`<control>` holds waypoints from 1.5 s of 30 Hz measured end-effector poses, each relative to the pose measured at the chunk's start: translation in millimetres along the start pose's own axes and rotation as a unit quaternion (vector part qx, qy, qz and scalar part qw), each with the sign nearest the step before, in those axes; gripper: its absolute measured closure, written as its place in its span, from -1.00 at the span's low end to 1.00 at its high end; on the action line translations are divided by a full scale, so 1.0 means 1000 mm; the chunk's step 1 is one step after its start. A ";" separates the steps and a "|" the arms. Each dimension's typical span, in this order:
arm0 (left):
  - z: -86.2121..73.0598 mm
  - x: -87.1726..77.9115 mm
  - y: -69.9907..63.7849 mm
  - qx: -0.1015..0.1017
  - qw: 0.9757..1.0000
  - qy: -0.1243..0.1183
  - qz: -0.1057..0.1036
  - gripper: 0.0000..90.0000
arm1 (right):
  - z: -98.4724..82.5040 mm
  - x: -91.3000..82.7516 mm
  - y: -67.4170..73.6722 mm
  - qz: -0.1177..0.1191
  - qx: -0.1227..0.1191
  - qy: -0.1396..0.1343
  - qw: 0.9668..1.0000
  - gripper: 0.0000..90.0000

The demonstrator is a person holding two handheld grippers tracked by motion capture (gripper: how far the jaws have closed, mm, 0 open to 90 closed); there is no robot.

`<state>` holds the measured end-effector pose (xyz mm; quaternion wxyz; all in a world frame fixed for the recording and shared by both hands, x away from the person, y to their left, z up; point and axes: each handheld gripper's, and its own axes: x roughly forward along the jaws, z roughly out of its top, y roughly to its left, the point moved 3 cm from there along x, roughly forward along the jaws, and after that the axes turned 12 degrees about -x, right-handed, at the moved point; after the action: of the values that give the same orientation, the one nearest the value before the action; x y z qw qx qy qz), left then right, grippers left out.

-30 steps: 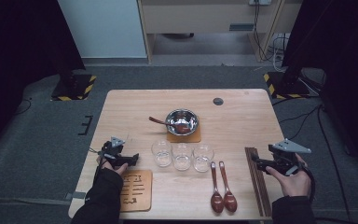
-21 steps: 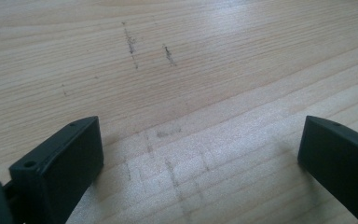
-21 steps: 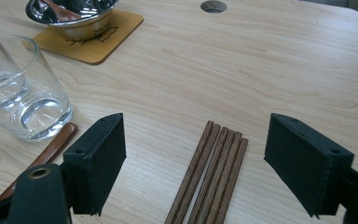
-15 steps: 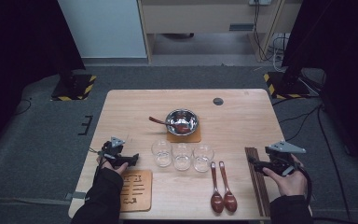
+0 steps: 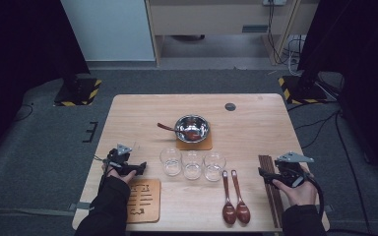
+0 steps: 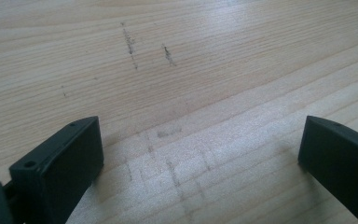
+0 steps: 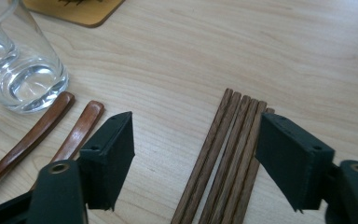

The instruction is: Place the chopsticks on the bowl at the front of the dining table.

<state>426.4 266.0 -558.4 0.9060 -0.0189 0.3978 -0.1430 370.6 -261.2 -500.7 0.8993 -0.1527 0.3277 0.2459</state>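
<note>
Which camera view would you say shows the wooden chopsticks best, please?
The right gripper view: the chopsticks lie close up between the open jaws, each stick distinct. The high view shows them small, beside the right gripper. The left gripper view shows bare table.

1. Chopsticks: a bundle of dark brown wooden sticks, about five countable in the right gripper view.
2. State: lying flat on the counter, side by side and touching, ends roughly level.
3. Pose: long axis running 12 to 6 o'clock in the high view.
4. Place: near the counter's right edge, at 3 o'clock from the two wooden spoons, apart from them.
</note>
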 end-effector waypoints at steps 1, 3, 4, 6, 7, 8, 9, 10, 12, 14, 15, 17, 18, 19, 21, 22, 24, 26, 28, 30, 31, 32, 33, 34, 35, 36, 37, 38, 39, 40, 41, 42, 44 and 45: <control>0.000 0.000 0.000 0.000 1.000 0.000 0.000 -1.00 | -0.001 0.001 0.000 0.001 0.001 0.002 1.000 -0.33; 0.000 0.000 0.000 0.000 1.000 0.000 0.000 -1.00 | -0.003 0.003 0.001 0.004 0.003 0.005 1.000 -0.30; 0.000 0.000 0.000 0.000 1.000 0.000 0.000 -1.00 | -0.004 0.004 0.001 0.007 0.009 0.009 1.000 -0.29; 0.000 0.000 0.000 0.000 1.000 0.000 0.000 -1.00 | -0.006 0.007 0.002 0.005 0.012 0.012 1.000 -0.24; 0.000 0.000 0.000 0.000 1.000 0.000 0.000 -1.00 | -0.007 0.008 0.002 0.006 0.012 0.014 1.000 -0.22; 0.000 0.000 0.000 0.000 1.000 0.000 0.000 -1.00 | -0.008 0.009 0.003 0.008 0.016 0.017 1.000 -0.20; 0.000 0.000 0.000 0.001 1.000 0.000 0.000 -1.00 | -0.008 0.010 0.004 0.010 0.017 0.019 1.000 -0.18; 0.000 0.000 0.000 0.001 1.000 0.000 0.000 -1.00 | -0.008 0.011 0.005 0.014 0.014 0.019 1.000 -0.17; 0.000 0.000 0.000 0.001 1.000 0.001 0.000 -1.00 | -0.008 0.013 0.007 0.021 0.018 0.019 0.999 -0.17; 0.000 0.000 0.000 0.001 1.000 0.001 0.000 -1.00 | -0.009 0.015 0.008 0.021 0.017 0.023 0.999 -0.17; 0.000 0.000 0.000 0.001 1.000 0.000 0.000 -1.00 | -0.010 0.017 0.009 0.021 0.019 0.026 0.999 -0.15; 0.000 0.000 0.000 0.001 1.000 0.000 0.000 -1.00 | -0.010 0.019 0.010 0.026 0.022 0.028 0.999 -0.12; 0.000 0.000 0.000 0.001 1.000 0.000 0.000 -1.00 | -0.009 0.019 0.010 0.028 0.024 0.028 0.999 -0.11; 0.000 0.000 0.000 0.001 1.000 0.000 0.000 -1.00 | -0.009 0.019 0.011 0.030 0.025 0.028 0.999 -0.09; 0.000 0.000 0.000 0.001 1.000 0.000 0.000 -1.00 | -0.009 0.020 0.012 0.034 0.023 0.027 0.999 -0.08; 0.000 0.000 0.000 0.001 1.000 0.000 0.000 -1.00 | -0.009 0.020 0.013 0.038 0.025 0.027 0.999 -0.05; 0.000 0.000 0.000 0.001 1.000 0.000 0.000 -1.00 | -0.009 0.021 0.014 0.045 0.028 0.029 0.998 -0.04; 0.000 0.000 0.000 0.001 1.000 0.000 0.000 -1.00 | -0.009 0.023 0.015 0.047 0.030 0.034 0.998 -0.03; 0.000 0.000 0.000 0.001 1.000 0.000 0.000 -1.00 | -0.009 0.024 0.016 0.051 0.034 0.039 0.997 -0.02; 0.000 0.000 0.000 0.001 1.000 0.000 0.000 -1.00 | -0.010 0.025 0.016 0.054 0.033 0.038 0.997 -0.01; 0.000 0.000 0.000 0.001 1.000 0.000 0.000 -1.00 | -0.009 0.025 0.016 0.058 0.039 0.038 0.997 0.00; 0.000 0.000 0.000 0.001 1.000 0.000 0.000 -1.00 | -0.009 0.026 0.017 0.060 0.041 0.038 0.997 0.00; 0.000 0.000 0.000 0.001 1.000 0.000 0.000 -1.00 | -0.009 0.026 0.017 0.061 0.042 0.039 0.997 0.01; 0.000 0.000 0.000 0.001 1.000 0.000 0.000 -1.00 | -0.009 0.026 0.017 0.060 0.043 0.040 0.996 0.01; 0.000 0.000 0.000 0.001 1.000 0.000 0.000 -1.00 | -0.009 0.027 0.017 0.060 0.042 0.041 0.996 0.01; 0.000 0.000 0.000 0.001 1.000 0.000 0.000 -1.00 | -0.010 0.027 0.017 0.058 0.043 0.043 0.996 0.00; 0.000 0.000 0.000 0.001 1.000 0.000 0.000 -1.00 | -0.010 0.027 0.016 0.056 0.041 0.044 0.997 0.00; 0.000 0.000 0.000 0.001 1.000 0.000 0.000 -1.00 | -0.010 0.027 0.016 0.055 0.042 0.046 0.997 0.00; 0.000 0.000 0.000 0.001 1.000 0.000 0.000 -1.00 | -0.011 0.028 0.015 0.053 0.041 0.049 0.997 0.00; 0.000 0.000 0.000 0.001 1.000 0.000 0.000 -1.00 | -0.011 0.028 0.015 0.052 0.040 0.050 0.997 -0.01; 0.000 0.000 0.000 0.001 1.000 0.000 0.000 -1.00 | -0.012 0.028 0.015 0.052 0.041 0.050 0.997 -0.01; 0.000 0.000 0.000 0.001 1.000 0.000 0.000 -1.00 | -0.012 0.028 0.015 0.051 0.040 0.051 0.997 -0.01; 0.000 0.000 0.000 0.001 1.000 0.000 0.000 -1.00 | -0.013 0.028 0.014 0.050 0.040 0.053 0.997 -0.01; 0.000 0.000 0.000 0.001 1.000 0.000 0.000 -1.00 | -0.013 0.029 0.014 0.049 0.041 0.053 0.997 -0.01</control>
<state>426.3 266.0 -558.4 0.9060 -0.0178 0.3981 -0.1430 375.4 -245.5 -531.3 0.8730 -0.1128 0.3920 0.2675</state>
